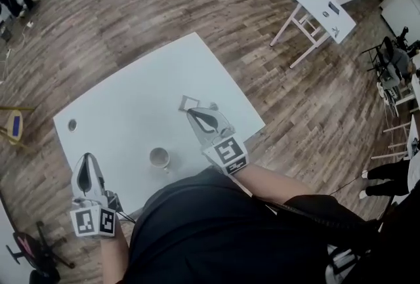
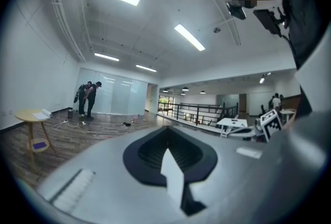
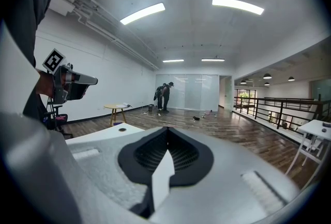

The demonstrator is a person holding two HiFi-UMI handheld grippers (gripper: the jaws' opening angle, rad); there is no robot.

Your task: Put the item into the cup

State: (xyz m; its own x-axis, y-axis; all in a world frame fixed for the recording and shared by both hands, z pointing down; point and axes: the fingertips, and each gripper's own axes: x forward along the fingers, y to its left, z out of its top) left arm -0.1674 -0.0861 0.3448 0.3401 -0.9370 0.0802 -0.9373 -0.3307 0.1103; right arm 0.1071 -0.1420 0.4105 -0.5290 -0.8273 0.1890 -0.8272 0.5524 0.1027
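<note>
The item (image 1: pixel 189 103), a small flat square, lay on the white table (image 1: pixel 131 112) just past the tip of the right tongs (image 1: pixel 195 112); whether the two touched could not be told. Those tongs were pressed together with nothing between them. The cup (image 1: pixel 159 158) stood upright nearer the person, between the two tongs and apart from the item. The left tongs (image 1: pixel 88 159), also pressed together and empty, were at the table's near-left edge, well apart from the item.
</note>
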